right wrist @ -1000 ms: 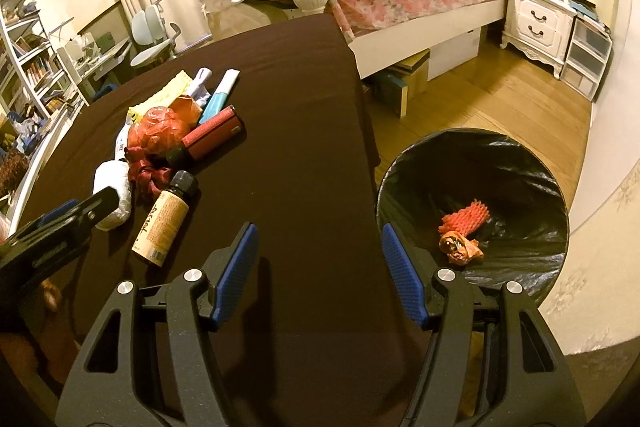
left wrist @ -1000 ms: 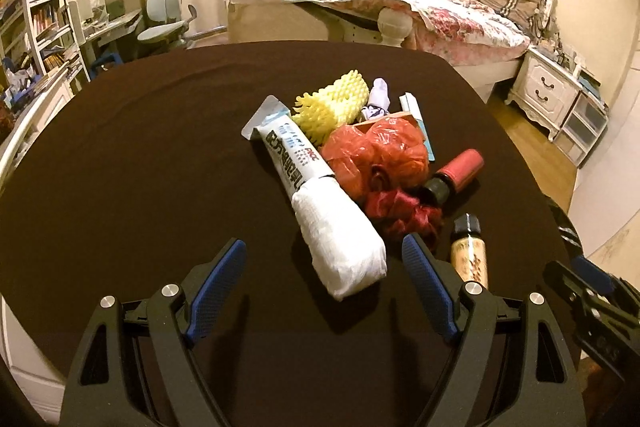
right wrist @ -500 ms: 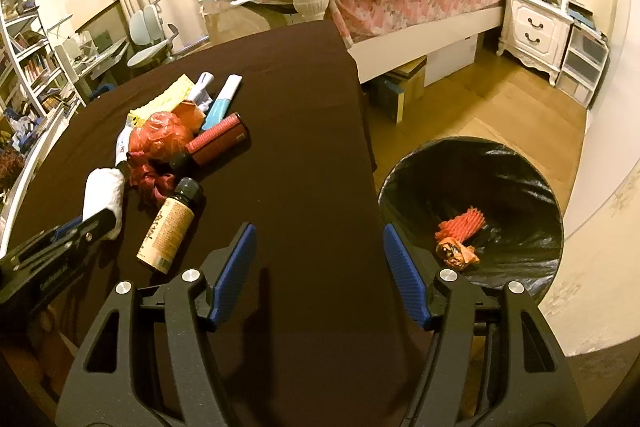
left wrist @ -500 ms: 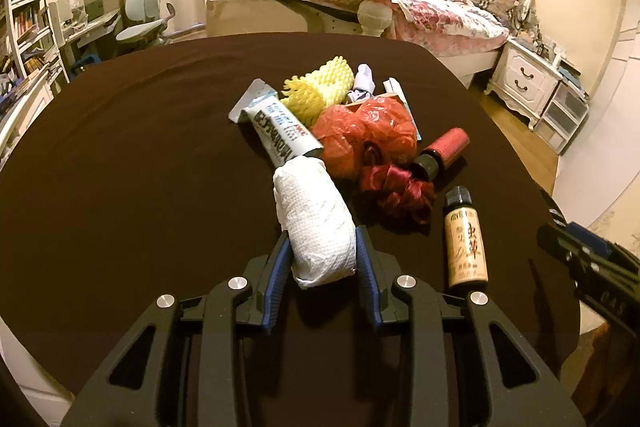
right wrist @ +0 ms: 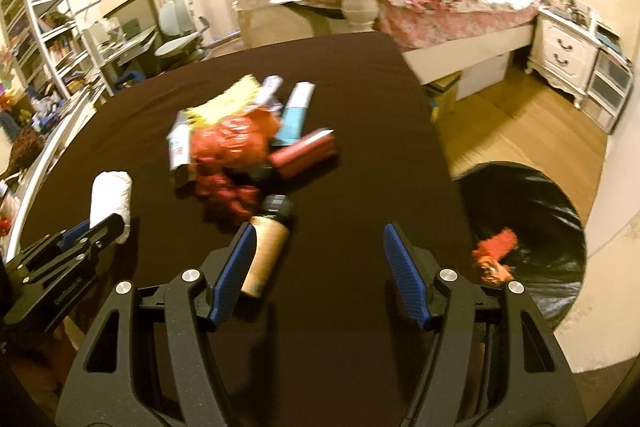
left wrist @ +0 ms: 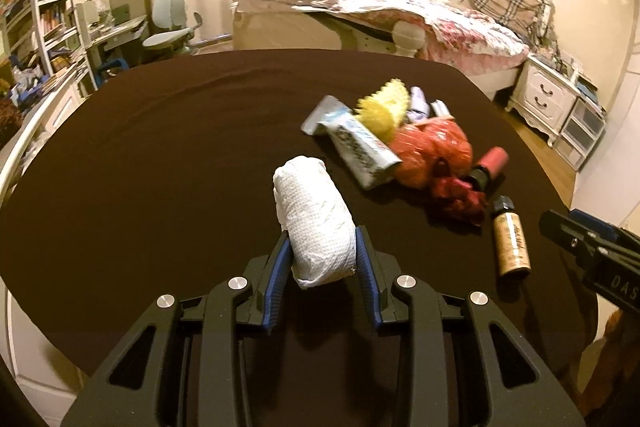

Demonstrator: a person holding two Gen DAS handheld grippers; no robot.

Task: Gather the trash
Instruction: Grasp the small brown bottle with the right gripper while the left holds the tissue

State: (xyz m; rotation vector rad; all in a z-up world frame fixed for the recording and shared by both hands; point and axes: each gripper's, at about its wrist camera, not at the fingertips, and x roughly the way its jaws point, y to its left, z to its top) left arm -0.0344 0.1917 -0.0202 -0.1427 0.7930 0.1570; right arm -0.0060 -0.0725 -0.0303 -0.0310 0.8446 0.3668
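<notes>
Gripping the wad [left wrist: 316,223] w/ left gripper [left wrist: 320,251], jaws closed on its near end, long axis pointing fwd, just off table [left wrist: 160,155]. Right gripper [right wrist: 320,259] wide open, empty, nearer the bin [right wrist: 552,211] off table's right edge; bottle [right wrist: 266,247] by its left finger.

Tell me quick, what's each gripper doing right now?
Left gripper: closed on the white paper wad.
Right gripper: open, holding nothing.
</notes>
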